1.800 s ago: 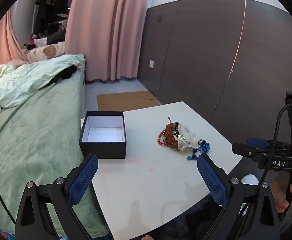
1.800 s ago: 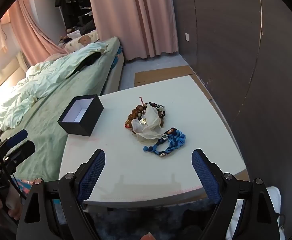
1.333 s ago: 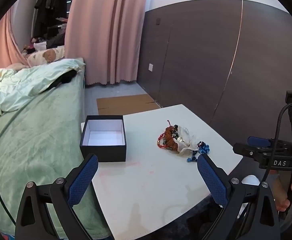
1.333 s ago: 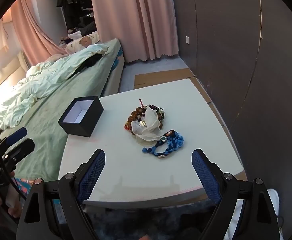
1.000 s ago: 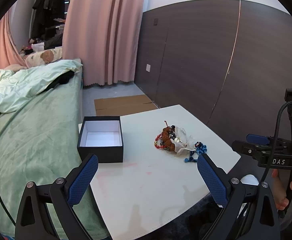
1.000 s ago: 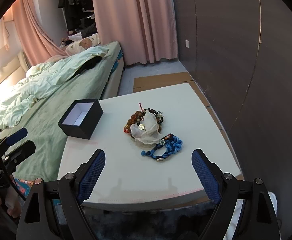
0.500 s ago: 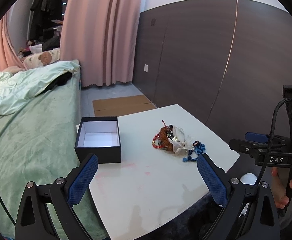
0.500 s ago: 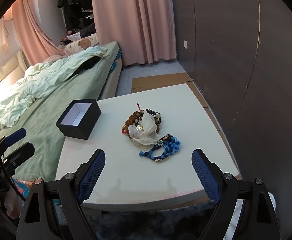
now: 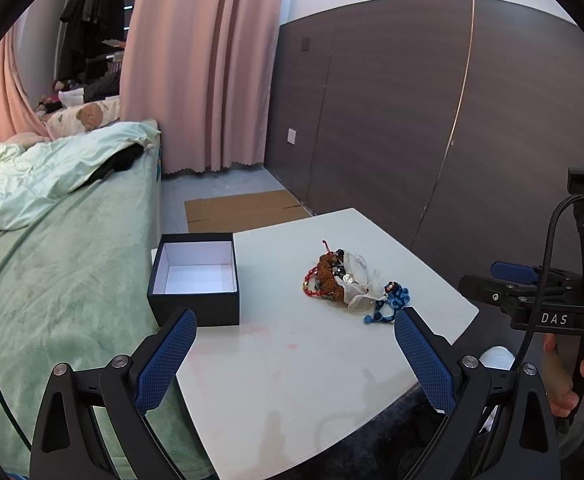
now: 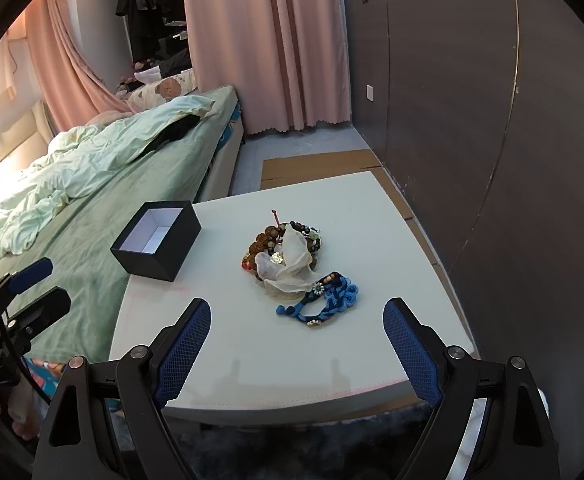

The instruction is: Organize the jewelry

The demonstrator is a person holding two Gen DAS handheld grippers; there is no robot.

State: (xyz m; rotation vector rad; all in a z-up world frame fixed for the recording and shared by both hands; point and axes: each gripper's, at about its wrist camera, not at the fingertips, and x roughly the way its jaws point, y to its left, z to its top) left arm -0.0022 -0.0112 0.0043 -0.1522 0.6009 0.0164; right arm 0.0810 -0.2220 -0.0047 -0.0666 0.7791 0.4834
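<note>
Change since earlier: both views have drawn back a little from the table (image 10: 364, 216), so the jewelry heap and the box look smaller and sit slightly more to the left; nothing on the table itself has moved.
Left tool (image 9: 292, 344): wide open, holds nothing, hangs above the near edge of the table.
Right tool (image 10: 296, 336): also wide open and empty, aimed toward the jewelry heap.
Box (image 10: 157, 240): black, open, white inside, nothing in it; it stands at the table corner beside the bed (image 10: 91, 184).
Jewelry heap (image 10: 287, 256): right of the box, well apart from it, about the middle of the table. It is amber and dark bead strands with a white gauze pouch (image 10: 292, 270) lying over them.
Blue cord bracelet (image 10: 324, 300): on the side of the heap away from the box, touching the pouch, nearest to the right tool.
Handling, my judgement: all pieces are light and limp; beads are hard and smooth and may slip or roll, and strands look tangled, so one can drag its neighbours.
Where to hold: the free blue loop at the outer edge, pinched across the cord, not on a bead.
</note>
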